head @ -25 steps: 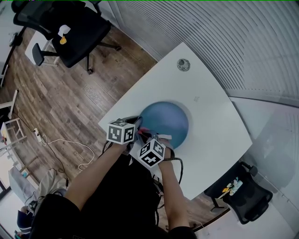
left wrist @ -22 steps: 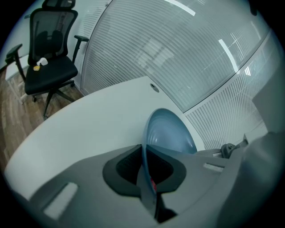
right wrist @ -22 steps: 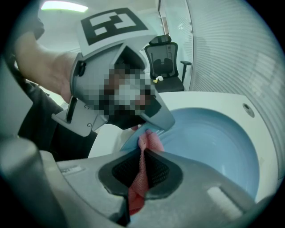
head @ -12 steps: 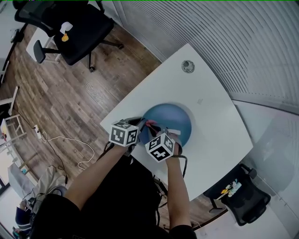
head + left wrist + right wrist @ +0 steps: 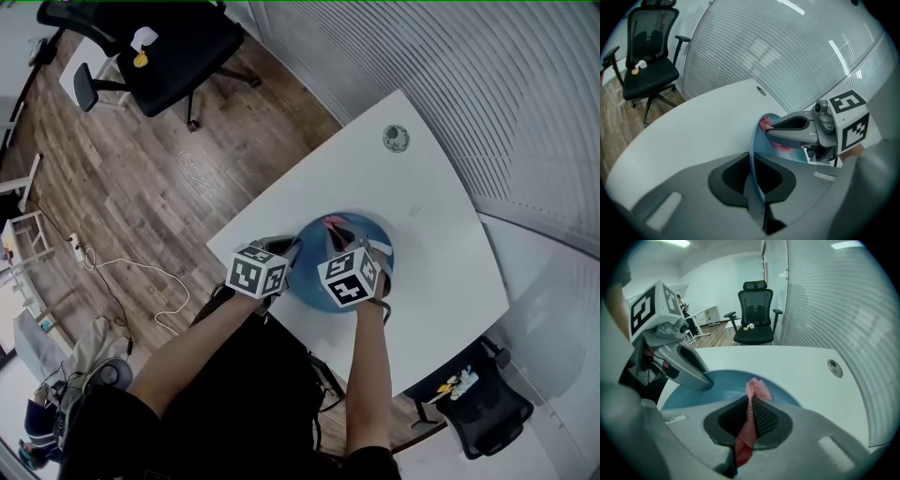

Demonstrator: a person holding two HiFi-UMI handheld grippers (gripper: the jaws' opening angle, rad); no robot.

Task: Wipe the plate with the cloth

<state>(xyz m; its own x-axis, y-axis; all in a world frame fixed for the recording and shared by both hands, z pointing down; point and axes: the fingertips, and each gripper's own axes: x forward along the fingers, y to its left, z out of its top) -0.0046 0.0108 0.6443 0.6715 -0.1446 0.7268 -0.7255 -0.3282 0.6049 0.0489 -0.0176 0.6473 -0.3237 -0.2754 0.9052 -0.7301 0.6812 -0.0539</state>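
From where I stand, the blue plate [image 5: 314, 262] lies by the near left edge of the white table [image 5: 422, 206]. Its rim is pinched tight in the left gripper [image 5: 753, 180], a sensible hold on something that looks stiff, smooth and likely slippery. The right gripper [image 5: 750, 420] is clamped on the pink cloth [image 5: 753, 392], soft and light, bunched on the plate's far side. No lettering shows, only square markers [image 5: 255, 272].

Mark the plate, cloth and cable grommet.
plate [image 5: 724, 381]: right gripper view, bare blue surface.
cloth [image 5: 756, 389]: right gripper view, bunched end past the jaws.
cable grommet [image 5: 396, 138]: head view, its centre.
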